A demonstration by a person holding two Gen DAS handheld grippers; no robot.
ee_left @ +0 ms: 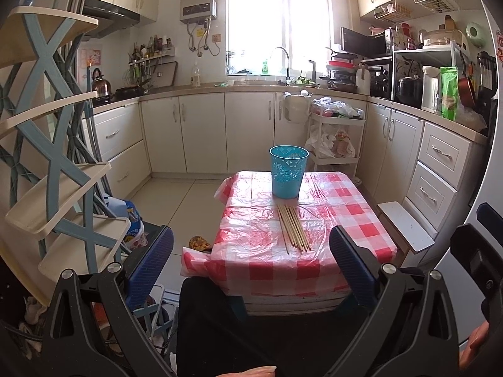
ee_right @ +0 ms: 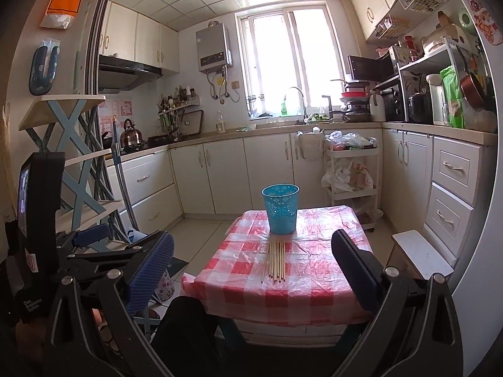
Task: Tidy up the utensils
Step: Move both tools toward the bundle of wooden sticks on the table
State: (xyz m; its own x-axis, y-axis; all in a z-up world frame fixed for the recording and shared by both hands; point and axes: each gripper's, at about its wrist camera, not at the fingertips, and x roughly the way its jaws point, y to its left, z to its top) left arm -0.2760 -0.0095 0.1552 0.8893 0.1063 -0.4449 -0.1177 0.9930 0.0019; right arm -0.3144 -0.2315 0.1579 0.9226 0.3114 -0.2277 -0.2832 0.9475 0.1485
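Left wrist view shows the left gripper [ee_left: 251, 270] with its two blue pads spread wide and nothing between them; it hangs in the air on the near side of a small table [ee_left: 361, 229], well apart from everything on it. The right gripper [ee_right: 253, 270] stands the same way in its own view: wide apart, empty, not touching anything.

A bundle of thin wooden chopsticks [ee_left: 294, 227] lies flat on the checked plastic cloth [ee_left: 251, 251], side by side, with the far ends near a blue cup [ee_left: 288, 171]. The cup stands upright at the far part of the table, and nothing is seen sticking out of it, so the work seems to be at its beginning.

Several things may go wrong. The sticks are thin and lie close together, so a grasp may catch several at once, or roll the others away toward the table edge. The cloth is loose and wrinkled; a pad that presses too low may pinch it and drag it. The cup looks light, and it stands just behind the sticks, so a push along them, or a stick entering at a slant, may tip it.
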